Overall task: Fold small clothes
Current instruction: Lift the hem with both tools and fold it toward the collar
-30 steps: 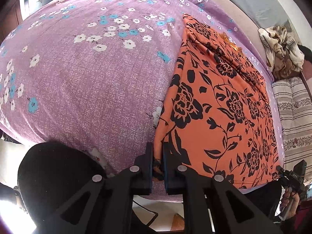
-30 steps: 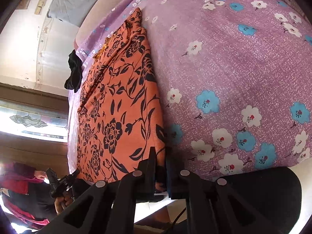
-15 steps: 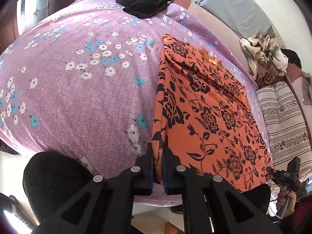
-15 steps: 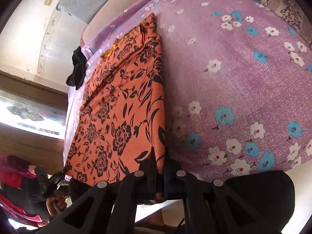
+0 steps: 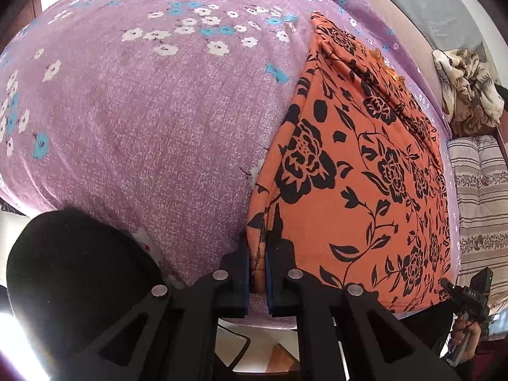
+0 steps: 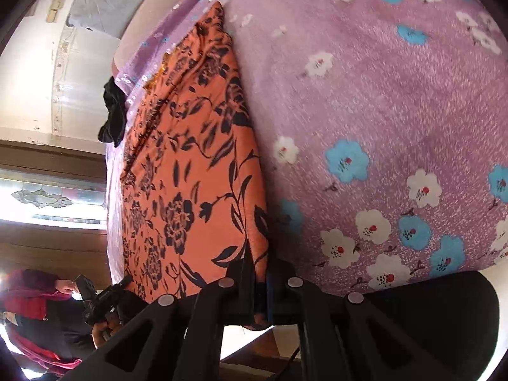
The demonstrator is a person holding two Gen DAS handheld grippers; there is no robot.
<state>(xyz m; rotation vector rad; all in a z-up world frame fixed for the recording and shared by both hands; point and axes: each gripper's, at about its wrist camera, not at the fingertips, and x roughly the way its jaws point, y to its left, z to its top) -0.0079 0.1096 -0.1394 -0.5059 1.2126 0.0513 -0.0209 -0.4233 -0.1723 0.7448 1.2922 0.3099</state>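
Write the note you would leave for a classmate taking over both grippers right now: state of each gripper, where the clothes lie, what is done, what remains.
Left gripper: shut on the near left corner of the orange floral garment.
Right gripper: shut on its near right corner.
The garment lies spread lengthwise on the purple floral bedsheet; a black garment sits at the far end.
Done: both near corners gripped.
Left: no fold of the orange garment is visible yet; probably carry the near edge toward the far edge, then handle the black one.
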